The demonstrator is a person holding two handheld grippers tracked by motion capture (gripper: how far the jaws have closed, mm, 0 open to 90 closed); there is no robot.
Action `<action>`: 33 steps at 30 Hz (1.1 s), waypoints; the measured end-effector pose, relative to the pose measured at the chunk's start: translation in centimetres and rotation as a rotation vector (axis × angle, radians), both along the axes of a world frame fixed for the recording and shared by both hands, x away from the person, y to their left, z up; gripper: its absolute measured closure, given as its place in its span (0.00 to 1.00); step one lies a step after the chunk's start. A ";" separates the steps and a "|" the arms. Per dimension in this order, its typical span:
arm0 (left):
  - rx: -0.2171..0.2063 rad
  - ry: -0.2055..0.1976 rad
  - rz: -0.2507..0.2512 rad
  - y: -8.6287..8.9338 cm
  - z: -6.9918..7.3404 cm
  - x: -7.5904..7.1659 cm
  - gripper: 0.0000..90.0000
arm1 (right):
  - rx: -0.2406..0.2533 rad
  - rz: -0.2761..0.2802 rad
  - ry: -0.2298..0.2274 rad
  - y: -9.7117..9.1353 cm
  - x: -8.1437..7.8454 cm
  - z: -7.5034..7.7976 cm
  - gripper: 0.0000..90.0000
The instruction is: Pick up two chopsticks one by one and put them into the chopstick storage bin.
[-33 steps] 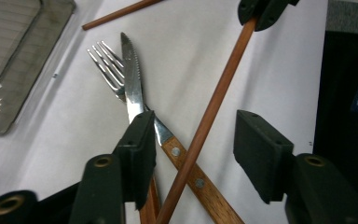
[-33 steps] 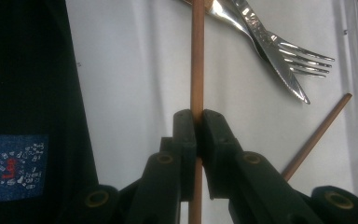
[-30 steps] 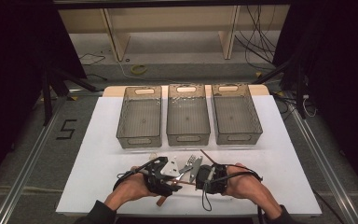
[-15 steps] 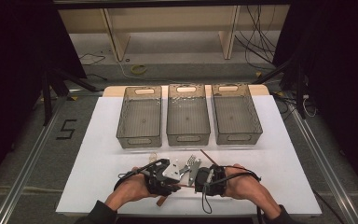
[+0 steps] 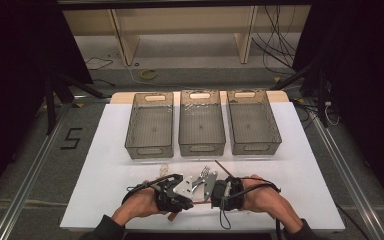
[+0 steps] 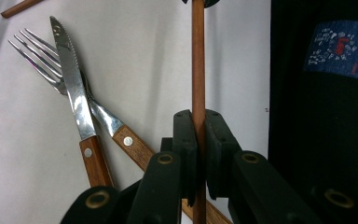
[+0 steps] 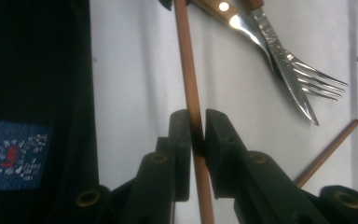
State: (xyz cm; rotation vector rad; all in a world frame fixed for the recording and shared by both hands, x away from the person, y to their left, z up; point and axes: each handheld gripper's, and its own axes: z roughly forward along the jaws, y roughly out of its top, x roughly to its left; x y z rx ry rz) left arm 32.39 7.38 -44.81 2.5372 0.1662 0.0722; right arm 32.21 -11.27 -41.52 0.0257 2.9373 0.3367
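Observation:
A thin wooden chopstick (image 5: 199,202) spans between my two grippers near the table's front edge. My left gripper (image 5: 186,202) is shut on the chopstick (image 6: 198,60); its jaws (image 6: 199,126) have just been closing and both pads now press the stick. My right gripper (image 5: 211,199) faces it. Its jaws (image 7: 196,126) have just been opening, and the chopstick (image 7: 186,60) stands between the pads with a thin dark gap on one side. A wood-handled knife (image 6: 74,88) and fork (image 6: 37,56) lie crossed just beyond, along with a second chopstick (image 5: 222,167).
Three empty grey see-through bins (image 5: 149,150) (image 5: 201,148) (image 5: 255,148) stand side by side across the middle of the white table cover (image 5: 105,175). Behind the table there are shelf legs and cables on the floor.
The left gripper's jaws have come together on the chopstick. Both hands have stayed where they were.

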 end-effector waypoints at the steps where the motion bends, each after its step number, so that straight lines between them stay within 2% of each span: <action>1: 0.001 0.002 0.011 0.1 0.0 0.0 0.94 | 0.017 -0.024 0.004 -0.1 0.1 0.1 0.86; 2: 0.002 0.002 0.019 0.2 0.0 0.1 0.94 | 0.026 -0.043 0.013 -0.2 0.3 0.2 0.82; 3: -0.001 0.003 0.028 0.3 0.0 0.2 0.94 | 0.026 -0.043 0.013 -0.2 0.3 0.2 0.82; 4: -0.005 0.000 0.038 0.5 0.0 0.3 0.94 | 0.057 -0.077 0.017 -0.6 0.6 0.6 0.73; 6: -0.007 0.000 0.052 0.7 0.1 0.6 0.94 | 0.073 -0.092 0.022 -0.9 0.7 0.9 0.72; 7: -0.011 -0.002 0.065 0.9 0.1 0.6 0.94 | 0.092 -0.094 0.011 -1.1 0.9 1.0 0.68; 9: -0.010 -0.008 0.086 1.1 0.2 0.9 0.94 | 0.151 -0.157 0.013 -1.7 1.2 1.6 0.62; 12: -0.016 -0.006 0.122 1.5 0.4 1.2 0.94 | 0.202 -0.213 -0.010 -2.2 1.3 2.0 0.51; 13: -0.020 0.000 0.137 1.7 0.4 1.3 0.94 | 0.202 -0.213 -0.010 -2.2 1.3 2.0 0.51; 15: -0.025 -0.008 0.164 2.0 0.6 1.6 0.94 | 0.251 -0.260 -0.025 -2.9 1.4 2.3 0.47; 16: -0.027 -0.008 0.176 2.2 0.7 1.7 0.94 | 0.251 -0.260 -0.025 -2.9 1.4 2.3 0.47; 17: -0.030 -0.013 0.187 2.4 0.8 1.7 0.94 | 0.271 -0.276 -0.026 -3.1 1.4 2.2 0.47; 23: -0.052 -0.023 0.258 3.4 1.4 2.3 0.94 | 0.309 -0.340 -0.026 -4.9 1.2 1.8 0.44; 25: -0.058 -0.027 0.274 3.7 1.5 2.5 0.94 | 0.325 -0.389 0.003 -5.9 1.2 1.5 0.42; 26: -0.064 -0.026 0.285 3.8 1.6 2.6 0.94 | 0.325 -0.414 0.018 -6.3 1.2 1.3 0.42; 27: -0.071 -0.024 0.293 4.0 1.7 2.6 0.94 | 0.325 -0.414 0.018 -6.3 1.2 1.3 0.42; 30: -0.087 -0.031 0.321 4.4 1.9 2.9 0.94 | 0.315 -0.502 0.041 -7.4 1.6 0.5 0.39; 33: -0.098 -0.030 0.349 4.9 2.1 3.1 0.94 | 0.309 -0.530 0.041 -8.0 1.7 0.1 0.39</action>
